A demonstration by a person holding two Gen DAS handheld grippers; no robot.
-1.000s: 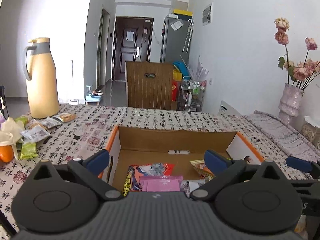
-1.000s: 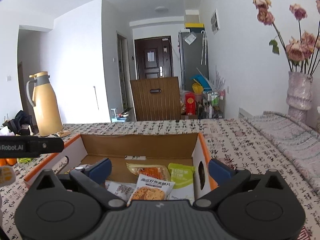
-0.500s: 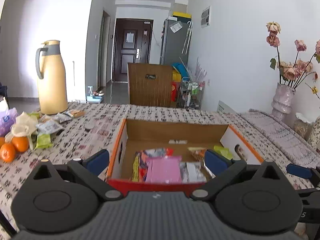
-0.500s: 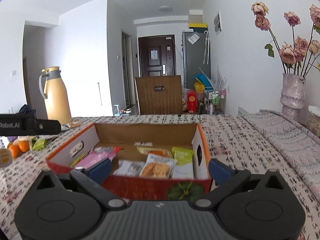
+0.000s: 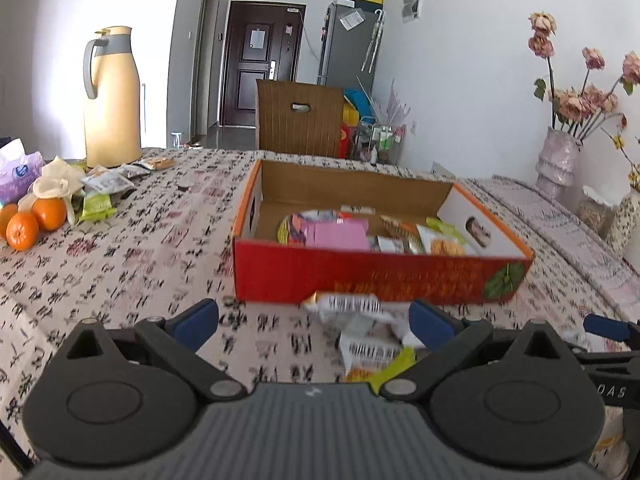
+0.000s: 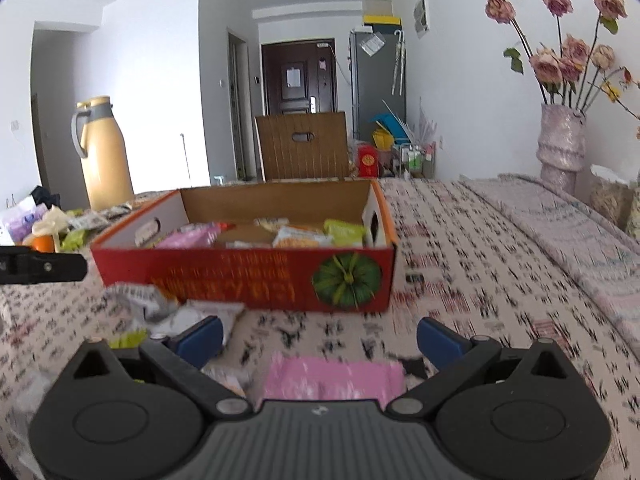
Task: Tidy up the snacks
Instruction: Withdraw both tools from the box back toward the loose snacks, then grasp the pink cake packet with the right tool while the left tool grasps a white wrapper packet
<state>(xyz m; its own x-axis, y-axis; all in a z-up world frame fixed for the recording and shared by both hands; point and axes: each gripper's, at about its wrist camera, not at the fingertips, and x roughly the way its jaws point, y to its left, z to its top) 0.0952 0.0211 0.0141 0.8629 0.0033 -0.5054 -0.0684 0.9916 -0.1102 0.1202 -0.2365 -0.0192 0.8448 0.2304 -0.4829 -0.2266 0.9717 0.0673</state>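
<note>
A red cardboard box (image 5: 376,274) (image 6: 248,276) holds several snack packets and stands on the patterned tablecloth. Loose white and yellow-green snack packets (image 5: 364,328) lie on the cloth in front of the box; they also show in the right wrist view (image 6: 160,308). A pink packet (image 6: 332,376) lies just before my right gripper (image 6: 320,338). My left gripper (image 5: 314,322) is open and empty, short of the box. My right gripper is open and empty too. Its blue fingertip (image 5: 608,328) shows at the right edge of the left wrist view.
A tan thermos jug (image 5: 112,100) stands at the back left with more snack packets (image 5: 108,184), oranges (image 5: 34,220) and a tissue pack (image 5: 18,172). A vase of dried roses (image 6: 560,148) stands at the right. A wooden chair back (image 5: 300,118) is behind the table.
Both grippers have drawn back from over the box toward the table's near side. The box front and loose packets before it have come into view. Both jaws have stayed open.
</note>
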